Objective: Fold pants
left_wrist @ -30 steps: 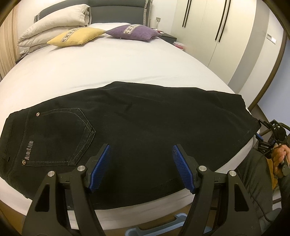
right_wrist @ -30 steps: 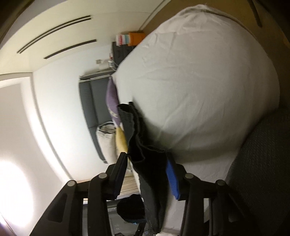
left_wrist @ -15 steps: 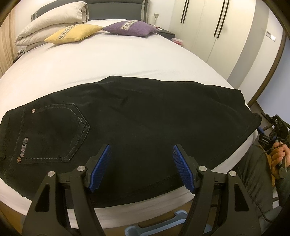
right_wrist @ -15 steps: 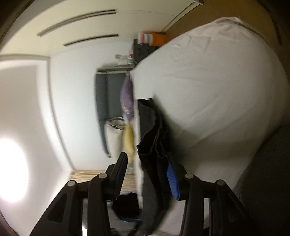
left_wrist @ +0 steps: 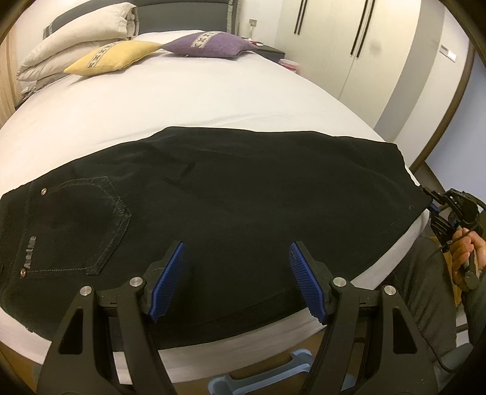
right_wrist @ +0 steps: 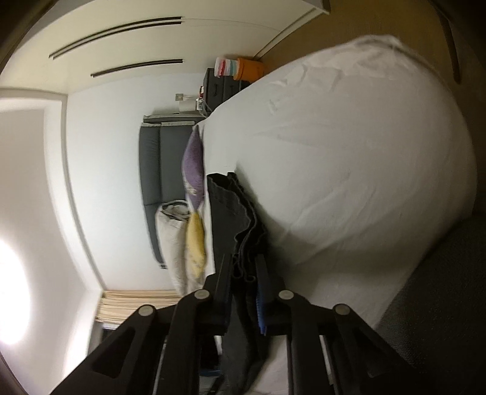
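Observation:
Black pants lie flat across the near part of the white bed, folded lengthwise, with the waist and back pocket at the left and the leg ends at the right. My left gripper hovers open just above the pants' near edge, nothing between its blue pads. At the right bed edge a hand holds my right gripper at the leg hems. In the right wrist view its jaws are closing around the stacked hems of the pants, and the right gripper pinches the cloth.
A yellow cushion, a purple cushion and a folded white duvet lie at the headboard. Wardrobe doors stand at the right. A light-blue plastic object sits on the floor below the bed edge.
The right gripper's jaws have narrowed onto the leg hems, and its view has rolled a little. The left gripper stays open in about the same place.

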Tool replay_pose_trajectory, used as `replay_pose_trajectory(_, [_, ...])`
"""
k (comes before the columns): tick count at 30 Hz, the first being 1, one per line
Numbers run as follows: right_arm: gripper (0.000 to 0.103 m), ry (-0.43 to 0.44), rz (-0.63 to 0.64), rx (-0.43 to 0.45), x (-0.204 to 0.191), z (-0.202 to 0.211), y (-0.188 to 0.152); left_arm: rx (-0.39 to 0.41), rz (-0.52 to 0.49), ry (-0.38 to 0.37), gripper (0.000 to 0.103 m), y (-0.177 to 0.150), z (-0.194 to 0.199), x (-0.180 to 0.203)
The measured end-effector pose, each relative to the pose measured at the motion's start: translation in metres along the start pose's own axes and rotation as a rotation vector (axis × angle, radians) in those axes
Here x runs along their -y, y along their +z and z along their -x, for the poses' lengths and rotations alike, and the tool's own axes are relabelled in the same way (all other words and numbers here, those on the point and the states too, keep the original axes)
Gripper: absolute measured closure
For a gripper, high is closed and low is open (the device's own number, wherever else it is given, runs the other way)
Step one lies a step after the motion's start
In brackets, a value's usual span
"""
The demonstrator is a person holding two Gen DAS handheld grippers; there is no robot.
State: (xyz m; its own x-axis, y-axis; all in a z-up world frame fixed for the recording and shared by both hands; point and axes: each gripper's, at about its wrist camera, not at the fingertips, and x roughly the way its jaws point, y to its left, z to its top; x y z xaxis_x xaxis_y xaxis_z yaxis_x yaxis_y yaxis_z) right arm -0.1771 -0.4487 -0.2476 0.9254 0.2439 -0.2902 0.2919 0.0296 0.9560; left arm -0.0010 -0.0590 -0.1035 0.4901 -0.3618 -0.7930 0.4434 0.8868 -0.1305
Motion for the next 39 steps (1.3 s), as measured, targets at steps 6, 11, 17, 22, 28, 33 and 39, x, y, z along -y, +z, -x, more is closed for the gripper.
replay_pose_trajectory(6, [0.091, -0.088, 0.083, 0.02, -0.013, 0.001, -0.001, -0.014, -0.003, -0.034, 0.034, 0.014, -0.015, 0.014])
replay_pose_trajectory(11, [0.091, -0.138, 0.149, 0.026, -0.023, 0.0, -0.005, -0.038, 0.018, -0.085, 0.034, 0.025, -0.03, 0.025])
replay_pose_trajectory(17, [0.091, -0.174, 0.2, 0.029, -0.036, -0.003, -0.008, -0.046, 0.044, -0.12, 0.034, 0.027, -0.035, 0.024])
replay_pose_trajectory(22, [0.091, -0.232, 0.353, 0.034, -0.08, -0.013, -0.025, -0.053, 0.118, -0.155, 0.034, 0.032, -0.04, 0.009])
replay_pose_trajectory(28, [0.091, -0.297, 0.905, -0.202, -0.176, -0.103, -0.14, -0.047, 0.303, -0.298, 0.032, 0.043, -0.046, -0.03])
replay_pose_trajectory(33, [0.091, -0.287, 1.119, -0.48, -0.165, -0.174, -0.243, -0.058, 0.446, -0.403, 0.023, 0.052, -0.053, -0.062])
replay_pose_trajectory(39, [0.091, -0.319, 1.181, -0.505, -0.147, -0.184, -0.267, -0.152, 0.592, -0.527, 0.01, 0.051, -0.084, -0.073])
